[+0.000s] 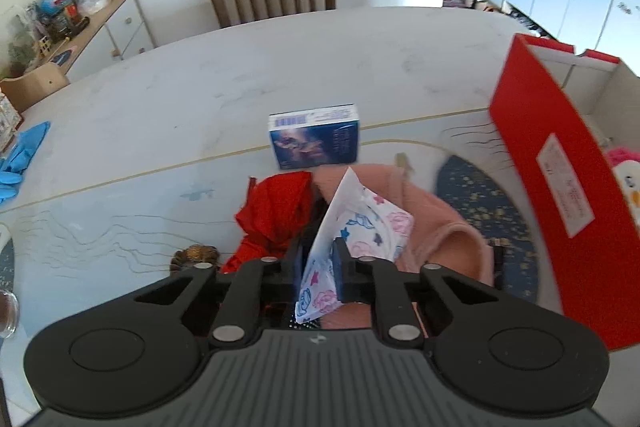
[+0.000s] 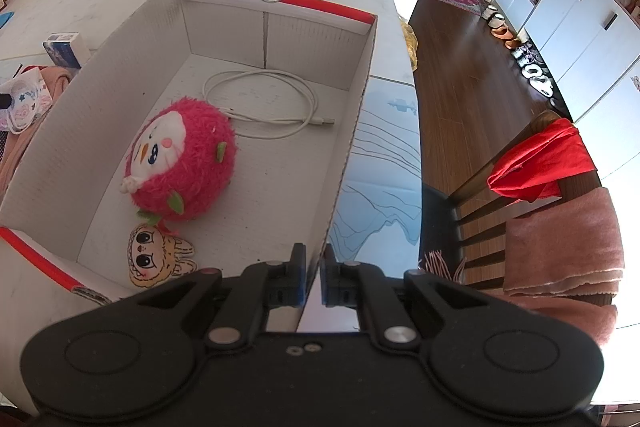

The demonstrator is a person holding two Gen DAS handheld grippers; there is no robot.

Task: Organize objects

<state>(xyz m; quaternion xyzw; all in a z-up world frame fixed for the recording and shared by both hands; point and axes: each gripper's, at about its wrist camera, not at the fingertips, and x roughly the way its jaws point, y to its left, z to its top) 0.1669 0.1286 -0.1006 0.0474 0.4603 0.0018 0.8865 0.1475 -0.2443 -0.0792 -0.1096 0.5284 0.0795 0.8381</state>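
Packet [image 1: 352,223] of printed floral wrap was pinched between the pads of my left tool [image 1: 320,263], its jaws pressed onto the thin plastic, the packet standing up on edge with its long axis running away from me and slightly right. It hung above the pink cloth [image 1: 440,227] and the red cloth [image 1: 276,211], with a blue carton [image 1: 316,137] standing upright just beyond them on the surface [image 1: 200,79].

What mattered for my coming move was the side: the red-walled box [image 1: 560,163] stood to the right of my left tool, its near wall tall and close, its open top beyond that wall. I judged the packet would have to go up and rightward over that wall before I could let it go.

My right tool [image 2: 314,267] was pinched on the box's right wall [image 2: 352,131], one pad inside, one outside, steadying it. Inside lay a pink plush [image 2: 184,159], a white cable [image 2: 264,99] and a flat cartoon charm [image 2: 156,259]. Bare floor showed toward the box's far end, beside the cable, so I judged that the better spot to drop. My left hand was plainly the nearer one.
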